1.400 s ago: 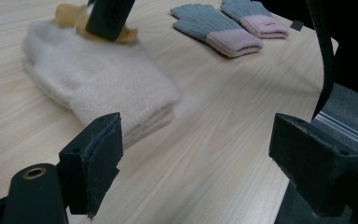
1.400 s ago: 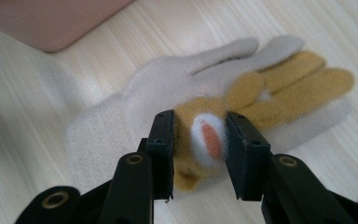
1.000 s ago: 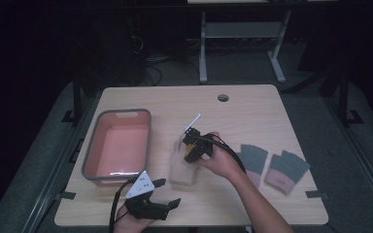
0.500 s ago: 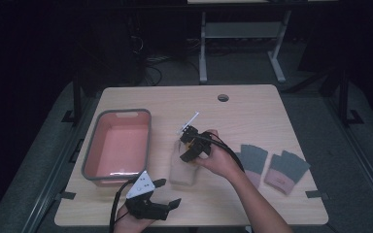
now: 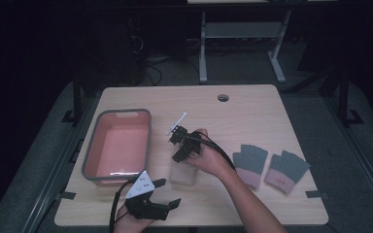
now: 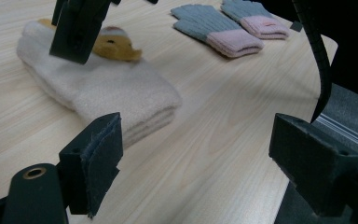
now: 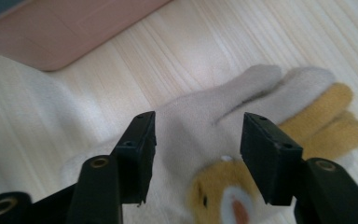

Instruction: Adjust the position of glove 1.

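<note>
Right now the right claw point(image 5: 178, 144) hovers directly above the cream fleece mitten with the yellow animal face point(image 7: 223, 140), which lies flat on top of a folded cream fleece piece point(image 6: 98, 88) on the light wooden counter point(image 5: 252, 116), just beside the pink plastic tub with the grey rim point(image 5: 117, 145). Its jaws have just been opening and now stand wide, one on either side of the mitten's body without pressing on it, so nothing is held. In the right gripper view the mitten's long axis runs away from the claw, from the face close under the jaws to the fingertips farther off, and the jaws straddle it across its width. The left claw point(image 5: 162, 194) rests near the counter's front edge, short of the folded piece, jaws spread wide and empty. So the right claw is much the nearer. The tub lies to the left of the mitten in the high view, while the pair of grey knitted gloves with pink cuffs point(image 5: 269, 165) lies well apart on the other side.
</note>
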`<state>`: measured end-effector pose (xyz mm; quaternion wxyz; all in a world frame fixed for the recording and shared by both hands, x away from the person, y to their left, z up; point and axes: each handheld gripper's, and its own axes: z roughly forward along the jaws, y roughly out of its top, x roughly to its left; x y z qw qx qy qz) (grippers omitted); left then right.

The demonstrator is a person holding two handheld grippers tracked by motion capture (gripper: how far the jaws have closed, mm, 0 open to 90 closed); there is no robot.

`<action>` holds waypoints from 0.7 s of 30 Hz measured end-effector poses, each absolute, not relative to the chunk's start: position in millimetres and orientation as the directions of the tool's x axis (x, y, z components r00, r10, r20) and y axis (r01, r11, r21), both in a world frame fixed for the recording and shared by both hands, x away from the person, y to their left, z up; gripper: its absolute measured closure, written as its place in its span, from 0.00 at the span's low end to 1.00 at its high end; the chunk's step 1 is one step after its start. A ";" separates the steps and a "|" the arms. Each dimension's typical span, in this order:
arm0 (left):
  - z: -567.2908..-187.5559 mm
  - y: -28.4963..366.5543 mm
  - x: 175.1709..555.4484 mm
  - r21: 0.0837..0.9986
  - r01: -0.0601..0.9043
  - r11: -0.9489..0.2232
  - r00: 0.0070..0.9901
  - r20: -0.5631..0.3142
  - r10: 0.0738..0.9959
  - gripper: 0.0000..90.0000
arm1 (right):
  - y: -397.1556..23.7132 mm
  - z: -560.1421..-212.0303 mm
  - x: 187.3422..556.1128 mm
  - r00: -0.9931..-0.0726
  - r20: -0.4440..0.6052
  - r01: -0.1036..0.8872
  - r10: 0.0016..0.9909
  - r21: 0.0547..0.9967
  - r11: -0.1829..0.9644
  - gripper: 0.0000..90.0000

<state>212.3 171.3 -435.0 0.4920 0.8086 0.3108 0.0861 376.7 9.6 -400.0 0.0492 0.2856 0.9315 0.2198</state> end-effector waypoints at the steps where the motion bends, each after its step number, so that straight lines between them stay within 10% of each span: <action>1: -435.0 171.3 212.3 0.849 0.417 -0.323 0.793 -0.166 0.587 0.19 | 11.3 -401.4 377.0 -0.832 0.030 0.511 0.554 0.430 0.744 0.48; 21: -435.7 165.3 215.3 0.845 0.442 -0.301 0.785 -0.203 0.585 0.19 | 6.9 -419.0 379.6 -0.872 -0.018 0.452 0.489 0.352 0.819 0.50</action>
